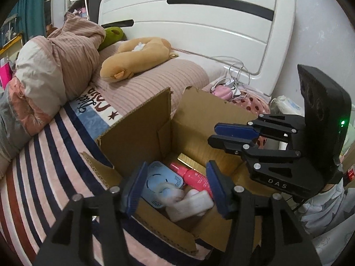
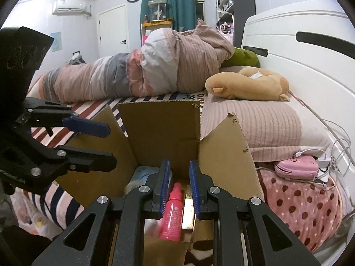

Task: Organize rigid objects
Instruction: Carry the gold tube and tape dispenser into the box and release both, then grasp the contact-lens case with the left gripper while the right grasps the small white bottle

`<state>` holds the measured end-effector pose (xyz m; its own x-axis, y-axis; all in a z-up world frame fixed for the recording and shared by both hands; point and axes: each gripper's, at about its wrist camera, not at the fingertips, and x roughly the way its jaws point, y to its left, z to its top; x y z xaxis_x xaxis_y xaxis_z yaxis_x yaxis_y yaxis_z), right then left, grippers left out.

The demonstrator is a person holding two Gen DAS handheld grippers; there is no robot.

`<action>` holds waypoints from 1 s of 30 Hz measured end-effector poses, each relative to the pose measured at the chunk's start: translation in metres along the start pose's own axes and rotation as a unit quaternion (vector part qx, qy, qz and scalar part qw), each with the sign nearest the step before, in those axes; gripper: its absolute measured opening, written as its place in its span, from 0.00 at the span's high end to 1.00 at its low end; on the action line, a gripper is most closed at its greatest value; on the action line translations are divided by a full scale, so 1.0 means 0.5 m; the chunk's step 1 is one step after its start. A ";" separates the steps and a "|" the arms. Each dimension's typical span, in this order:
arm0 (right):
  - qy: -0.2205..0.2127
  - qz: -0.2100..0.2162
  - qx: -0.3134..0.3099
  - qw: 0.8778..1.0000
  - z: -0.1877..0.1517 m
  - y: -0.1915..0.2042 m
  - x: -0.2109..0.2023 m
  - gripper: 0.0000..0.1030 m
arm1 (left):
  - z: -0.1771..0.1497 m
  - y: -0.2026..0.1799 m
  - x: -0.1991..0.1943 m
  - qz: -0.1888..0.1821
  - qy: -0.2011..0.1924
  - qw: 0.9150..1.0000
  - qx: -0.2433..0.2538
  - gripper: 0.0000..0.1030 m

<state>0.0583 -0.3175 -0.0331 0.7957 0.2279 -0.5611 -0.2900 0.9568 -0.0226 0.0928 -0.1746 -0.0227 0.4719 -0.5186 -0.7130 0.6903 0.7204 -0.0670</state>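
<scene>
Two grippers hang over an open cardboard box [image 1: 142,130] that sits on the bed [image 1: 44,166]. Our left gripper [image 1: 176,188] is wide open and holds nothing. Between its blue pads we look down into the box. There we see a light blue plastic thing with little holes [image 1: 160,178], a roll of clear tape [image 1: 165,189] lying on it, a white block [image 1: 193,202] and a pink bottle [image 1: 196,178]. The pink bottle lies beside the blue thing and touches the white block.

Our right gripper [image 2: 178,187] is open a little, and it holds nothing. The pink bottle [image 2: 174,212] shows in the gap between its pads, lower down inside the box [image 2: 159,130]. We cannot tell if the pads touch the bottle. A shiny gold box [image 2: 188,210] lies just beside the bottle.

From the left camera we see the right gripper [image 1: 230,136] above the far right side of the box. From the right camera we see the left gripper [image 2: 97,146] open above the left flap.

A tan plush toy [image 1: 133,59] lies on the striped pillow [image 1: 155,82] behind the box. A rolled-up quilt [image 2: 142,71] is on the bed too. A small pink case [image 2: 296,167] sits near the white headboard [image 1: 199,22] with white cables [image 1: 239,71].
</scene>
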 end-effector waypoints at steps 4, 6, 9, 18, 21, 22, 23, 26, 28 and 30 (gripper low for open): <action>0.001 -0.003 -0.002 1.000 0.004 0.010 -0.012 0.86 | -0.003 0.011 -0.028 0.004 -0.013 1.000 -0.008 0.49; 0.002 -0.003 -0.006 1.000 0.009 0.015 -0.017 0.86 | -0.008 0.022 -0.055 0.008 -0.027 0.999 -0.016 0.42; 0.000 -0.007 -0.018 1.000 0.021 0.039 -0.032 0.86 | -0.021 0.047 -0.104 0.029 -0.052 0.998 -0.032 0.35; -0.023 0.037 -0.051 0.998 0.070 0.172 -0.072 0.73 | -0.121 0.158 -0.225 0.105 -0.075 0.989 -0.079 0.31; -0.016 0.057 -0.067 0.996 0.080 0.241 -0.063 0.71 | -0.168 0.200 -0.247 0.123 -0.074 0.985 -0.091 0.28; -0.014 0.060 -0.072 0.995 0.081 0.264 -0.056 0.70 | -0.182 0.213 -0.251 0.125 -0.074 0.985 -0.095 0.28; -0.010 0.066 -0.078 0.995 0.081 0.287 -0.048 0.70 | -0.197 0.228 -0.254 0.125 -0.072 0.985 -0.098 0.28; 0.018 0.090 -0.091 0.992 0.074 0.355 -0.006 0.70 | -0.237 0.271 -0.253 0.123 -0.066 0.985 -0.105 0.27; 0.039 0.098 -0.093 0.990 0.065 0.386 0.027 0.70 | -0.267 0.302 -0.242 0.118 -0.062 0.984 -0.114 0.27; 0.059 0.100 -0.089 0.989 0.055 0.407 0.057 0.69 | -0.290 0.327 -0.225 0.112 -0.058 0.985 -0.121 0.27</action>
<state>0.0367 -0.1114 -0.0308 0.6486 0.3777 -0.6609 -0.5336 0.8448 -0.0409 0.0732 0.0684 -0.0547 0.6667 -0.3721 -0.6458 0.4167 0.9045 -0.0909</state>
